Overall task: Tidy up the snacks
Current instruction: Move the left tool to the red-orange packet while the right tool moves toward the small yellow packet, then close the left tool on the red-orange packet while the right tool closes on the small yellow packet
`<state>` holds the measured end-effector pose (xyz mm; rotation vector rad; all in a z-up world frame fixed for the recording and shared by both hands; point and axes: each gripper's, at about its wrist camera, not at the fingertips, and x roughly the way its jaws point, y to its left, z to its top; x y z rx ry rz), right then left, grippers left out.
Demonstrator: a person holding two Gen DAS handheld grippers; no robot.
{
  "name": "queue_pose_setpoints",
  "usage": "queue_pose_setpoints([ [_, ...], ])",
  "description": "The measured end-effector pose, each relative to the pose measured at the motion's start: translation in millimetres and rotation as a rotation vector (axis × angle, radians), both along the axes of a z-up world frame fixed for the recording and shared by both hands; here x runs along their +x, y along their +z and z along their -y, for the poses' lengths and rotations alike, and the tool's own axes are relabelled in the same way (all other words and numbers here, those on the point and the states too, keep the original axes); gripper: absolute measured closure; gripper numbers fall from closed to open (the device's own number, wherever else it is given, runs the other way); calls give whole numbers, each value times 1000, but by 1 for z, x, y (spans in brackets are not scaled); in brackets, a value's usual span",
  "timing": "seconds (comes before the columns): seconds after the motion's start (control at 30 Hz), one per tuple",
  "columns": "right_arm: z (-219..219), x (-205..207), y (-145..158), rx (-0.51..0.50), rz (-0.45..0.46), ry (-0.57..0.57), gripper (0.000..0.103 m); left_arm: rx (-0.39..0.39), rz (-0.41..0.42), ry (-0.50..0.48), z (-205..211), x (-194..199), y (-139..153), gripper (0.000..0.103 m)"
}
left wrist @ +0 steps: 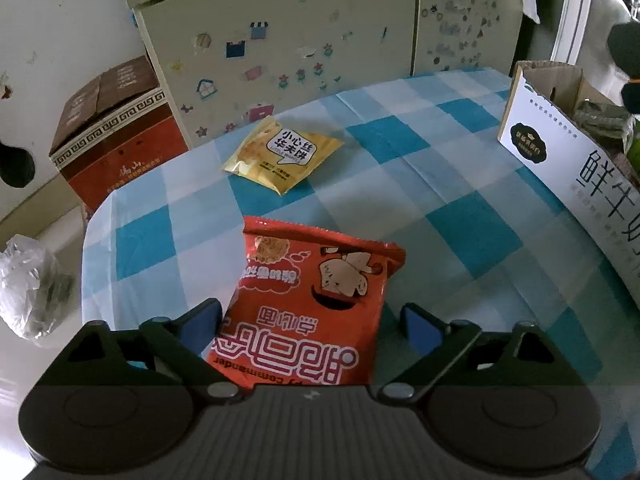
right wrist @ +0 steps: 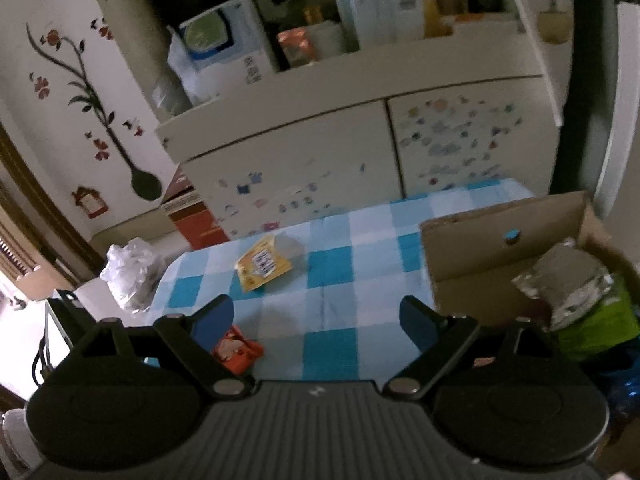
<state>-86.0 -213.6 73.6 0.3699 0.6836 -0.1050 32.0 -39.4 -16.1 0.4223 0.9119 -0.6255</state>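
So the left gripper (left wrist: 312,322) had its jaws spread wide, and the red snack bag (left wrist: 310,304) was lying flat on the blue checkered tablecloth (left wrist: 452,184) right in the gap between them. Its near end ran under the gripper body and its crimped far edge stuck out past the fingertips. The blue pads (left wrist: 202,322) weren't squeezing it; the left one sat just beside the bag's edge and the right one was clearly apart from it. Farther ahead of those jaws, a bit to the left, a yellow snack packet (left wrist: 282,156) lay flat on the cloth, well apart from the red one. Off to the right of the jaws stood a white-sided cardboard box (left wrist: 560,160) with black lettering, top open, some wrapped stuff inside.

The right gripper (right wrist: 316,320) was released too, nothing between its jaws but tablecloth (right wrist: 332,280). A corner of the red bag (right wrist: 236,350) peeked out by its left finger, partly hidden. The yellow packet (right wrist: 262,266) was ahead and left of the jaws. The box (right wrist: 500,248) sat just past the right finger, with a green and silver packet (right wrist: 580,296) inside.
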Motion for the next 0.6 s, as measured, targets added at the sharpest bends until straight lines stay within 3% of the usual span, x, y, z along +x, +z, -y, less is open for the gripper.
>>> queue_pose_setpoints([
  [0.23, -13, 34, -29, -40, -24, 64, 13, -71, -78, 56, -17, 7, 7, 26],
  [0.33, -16, 50, -46, -17, -36, 86, 14, -95, -125, 107, -28, 9, 10, 27],
  [0.6, -35, 99, -72, -58, -25, 179, 14, -84, -160, 212, -43, 16, 13, 27],
])
